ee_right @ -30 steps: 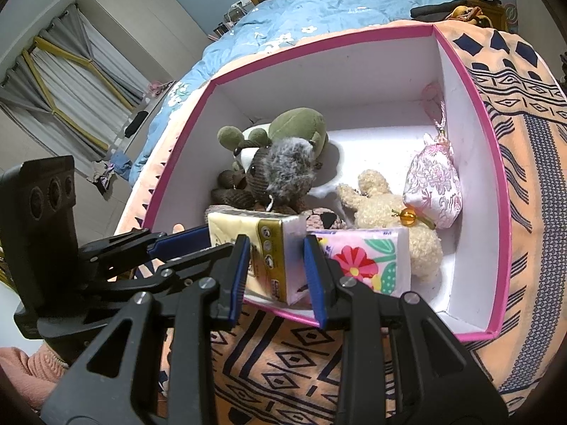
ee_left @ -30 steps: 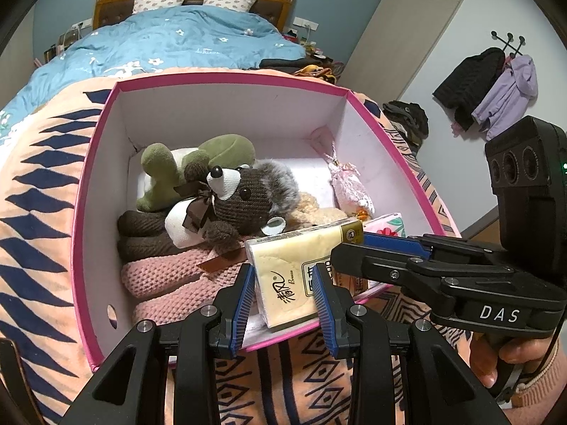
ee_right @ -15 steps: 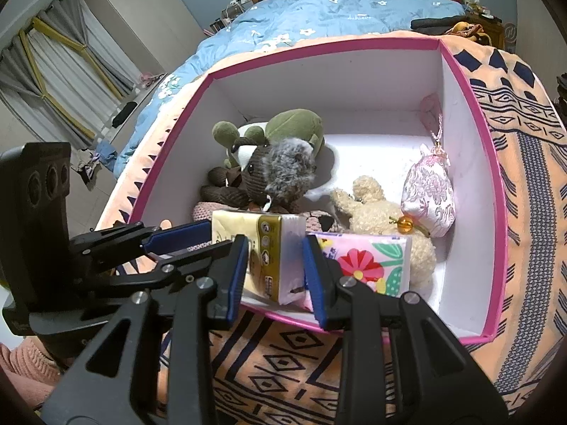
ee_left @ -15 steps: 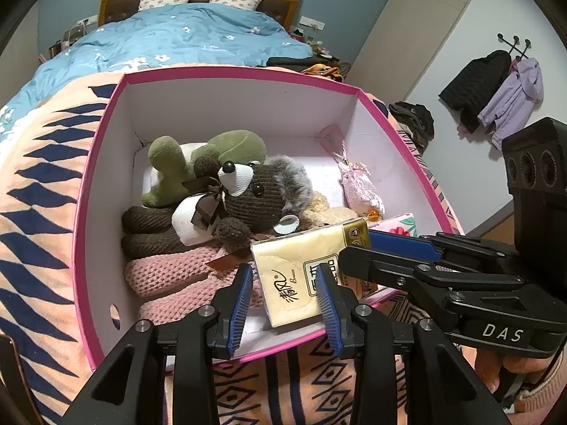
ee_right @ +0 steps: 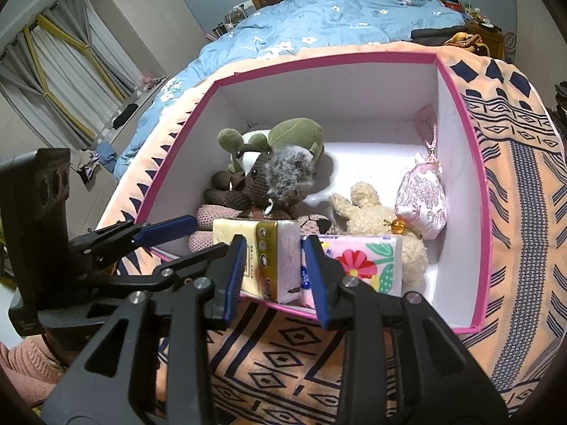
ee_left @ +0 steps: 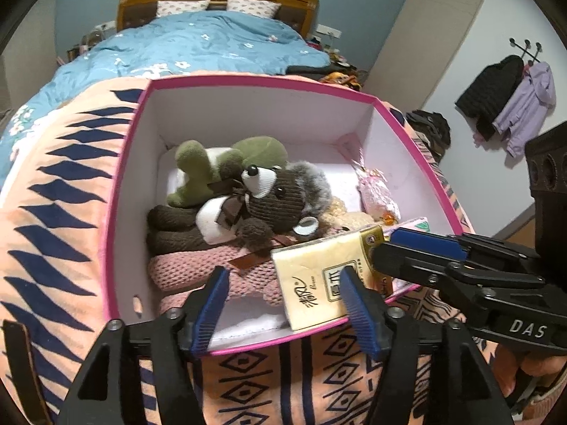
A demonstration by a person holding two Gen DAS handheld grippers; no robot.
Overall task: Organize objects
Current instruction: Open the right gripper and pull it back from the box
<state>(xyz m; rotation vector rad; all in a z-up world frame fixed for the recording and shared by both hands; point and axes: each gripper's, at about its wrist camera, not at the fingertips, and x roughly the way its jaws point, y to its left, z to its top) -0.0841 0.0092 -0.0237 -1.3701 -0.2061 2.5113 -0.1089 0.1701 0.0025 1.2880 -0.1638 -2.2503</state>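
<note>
- Left wrist view: the yellow tissue pack (ee_left: 319, 279) leans on the near wall of the pink box (ee_left: 120, 212), its long axis running from low near the rim up and to the right toward the right gripper (ee_left: 407, 244); the left gripper (ee_left: 283, 304) has just been opening, its jaws now stand well apart, the right pad just at the pack's face and the left pad clear of it, so nothing is pinched there
- Right wrist view: the right gripper (ee_right: 274, 269) straddles the pack's short end, with the pack (ee_right: 262, 255) between the blue pads; whether they press on it or only stand beside it I cannot tell
- Judgement: the right hand is the one nearer to steering the pack, so the coming move likely turns on tipping it inward and down onto the knitted pink cloth (ee_left: 198, 269)
- Only the right wrist view shows the floral tissue pack (ee_right: 358, 262) standing just beside the yellow one, with the cream plush (ee_right: 372, 216) and brocade pouch (ee_right: 421, 205) behind
- Only the left wrist view shows the brown mouse toy's (ee_left: 269, 198) face and the bare box floor below the pack
</note>
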